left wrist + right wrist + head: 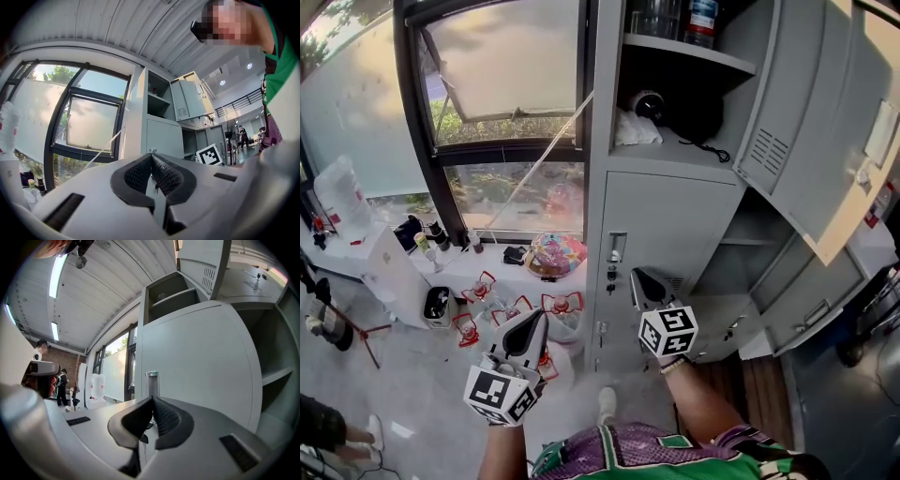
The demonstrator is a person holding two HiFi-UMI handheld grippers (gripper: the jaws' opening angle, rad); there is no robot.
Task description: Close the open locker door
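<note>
The grey locker bank [661, 234] stands right in front of me. Its upper compartment is open, and the door [825, 103] is swung out to the right. Lower down on the right another door [811, 291] hangs open too. My left gripper [532, 323] is low and left of the lockers, shut with nothing between its pads [151, 155]. The right gripper [637, 275] points at the closed middle door [197, 362], close to its handle [152, 380]. It is shut and empty [152, 398]. The open upper door [204, 263] shows above it.
A white cloth [637, 129] and a dark bag [689, 112] lie in the open compartment, with bottles [680, 19] on the shelf above. A window [506, 84] stands left. A colourful bowl [555, 253] and several red-and-white items [520, 309] sit below it.
</note>
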